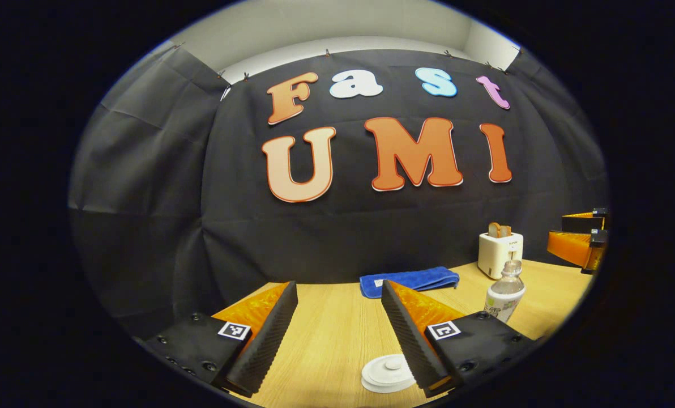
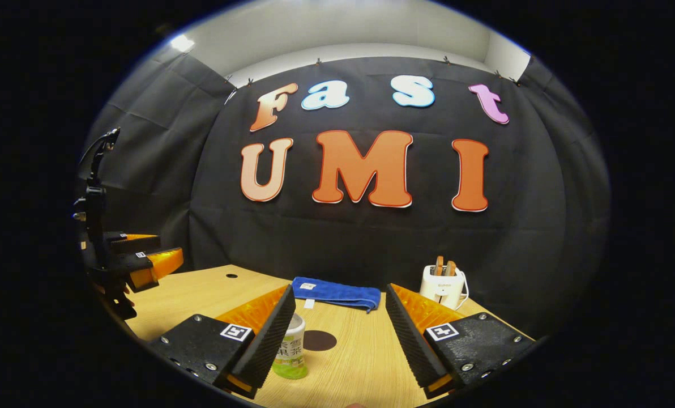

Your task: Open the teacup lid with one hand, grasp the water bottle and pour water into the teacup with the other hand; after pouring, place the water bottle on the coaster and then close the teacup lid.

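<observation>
Two grippers over one wooden bench [image 1: 337, 323]. Left gripper [image 1: 337, 334]: released, fingers wide apart, nothing between them; one white teacup lid [image 1: 387, 373] lies below, close by its right finger. One water bottle [image 1: 505, 294] stands upright on the bench to the right of that gripper; in the right gripper view it sits just behind the left finger of the right gripper [image 2: 337, 340], likewise released and empty. One dark round coaster [image 2: 319, 340] lies just beside the bottle. One folded blue cloth [image 2: 337, 293] and one white toaster [image 2: 443, 286] holding two slices stand at the back edge
</observation>
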The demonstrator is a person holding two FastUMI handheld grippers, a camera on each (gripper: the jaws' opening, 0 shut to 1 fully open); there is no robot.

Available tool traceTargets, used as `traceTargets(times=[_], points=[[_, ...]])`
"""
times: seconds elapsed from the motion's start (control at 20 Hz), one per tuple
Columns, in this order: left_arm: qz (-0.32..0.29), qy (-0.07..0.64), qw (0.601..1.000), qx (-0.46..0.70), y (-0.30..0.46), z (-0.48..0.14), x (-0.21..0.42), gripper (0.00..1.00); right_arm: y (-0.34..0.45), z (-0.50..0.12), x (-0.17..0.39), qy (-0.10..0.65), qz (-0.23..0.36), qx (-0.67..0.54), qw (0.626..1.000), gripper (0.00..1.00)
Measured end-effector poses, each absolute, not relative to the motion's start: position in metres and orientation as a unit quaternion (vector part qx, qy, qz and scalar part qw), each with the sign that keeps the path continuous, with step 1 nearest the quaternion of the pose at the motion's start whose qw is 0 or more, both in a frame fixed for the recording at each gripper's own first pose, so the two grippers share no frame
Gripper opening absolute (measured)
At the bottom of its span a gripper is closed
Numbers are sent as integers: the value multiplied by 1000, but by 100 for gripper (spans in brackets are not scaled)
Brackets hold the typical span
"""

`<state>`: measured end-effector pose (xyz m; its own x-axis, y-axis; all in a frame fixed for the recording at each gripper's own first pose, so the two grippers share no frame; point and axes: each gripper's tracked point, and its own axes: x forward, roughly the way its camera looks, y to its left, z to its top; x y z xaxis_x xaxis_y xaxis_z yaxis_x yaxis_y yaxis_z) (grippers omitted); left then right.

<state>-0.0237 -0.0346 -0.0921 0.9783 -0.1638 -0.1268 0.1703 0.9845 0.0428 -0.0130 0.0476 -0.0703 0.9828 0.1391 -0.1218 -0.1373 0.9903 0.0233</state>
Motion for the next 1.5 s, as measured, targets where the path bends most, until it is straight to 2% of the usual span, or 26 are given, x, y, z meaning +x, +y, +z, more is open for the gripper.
traceTargets(times=[0.45,0.75,0.8,0.95,1.0,1.05,1.1,1.15,1.25,1.4,1.5], points=[[-173,126,977,19,-76,-160,-44,96,48,-100,-18,90,75,8,993,96],[-198,171,965,20,-90,-201,-45,98,43,-110,-21,99,72,8,992,96],[-201,179,963,21,-93,-208,-46,92,41,-112,-21,101,70,8,992,96],[-207,194,959,24,-99,-221,-45,87,35,-116,-21,106,63,6,992,96],[-208,199,957,28,-100,-225,-47,82,34,-118,-22,107,61,7,992,96],[-207,200,957,31,-101,-227,-45,83,32,-120,-22,109,60,9,992,96],[-210,202,956,33,-102,-229,-45,76,32,-121,-23,110,60,10,992,96],[-213,203,955,35,-103,-230,-47,77,30,-122,-22,112,58,11,992,96],[-211,214,953,36,-105,-237,-44,60,27,-124,-21,113,55,11,992,96],[-195,206,958,35,-99,-235,-38,53,24,-127,-21,114,54,14,992,96],[-191,211,958,25,-96,-237,-39,36,24,-128,-22,114,54,16,992,96]])
